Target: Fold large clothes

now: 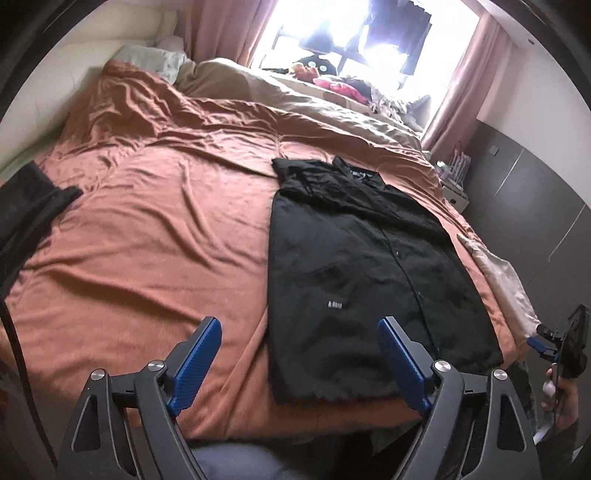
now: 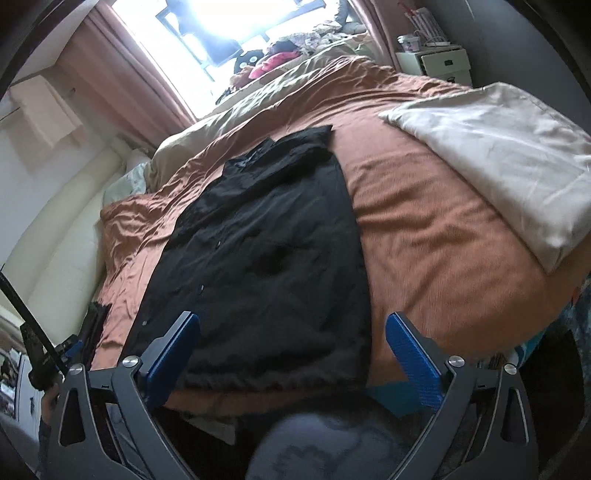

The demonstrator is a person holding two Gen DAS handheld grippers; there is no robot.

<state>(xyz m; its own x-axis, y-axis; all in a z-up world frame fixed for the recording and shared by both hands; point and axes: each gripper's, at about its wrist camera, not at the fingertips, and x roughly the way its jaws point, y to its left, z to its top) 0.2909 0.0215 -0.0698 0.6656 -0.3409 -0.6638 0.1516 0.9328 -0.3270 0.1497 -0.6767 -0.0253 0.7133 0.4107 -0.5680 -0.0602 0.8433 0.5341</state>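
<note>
Black cloth, soft and light, so the shirt (image 1: 362, 266) will likely sag and slip when lifted; I would take it at the two hem corners, where the cloth edge is free. In the left wrist view the shirt lies flat on the bed (image 1: 147, 229), collar toward the window (image 1: 332, 33), hem at the near bed edge, its long axis running between them. The left gripper (image 1: 299, 354) has its fingers spread and empty above the hem.

In the right wrist view the shirt points the same way, buttons up. The right gripper (image 2: 293, 350) also hangs released over the hem, grasping nothing.
</note>
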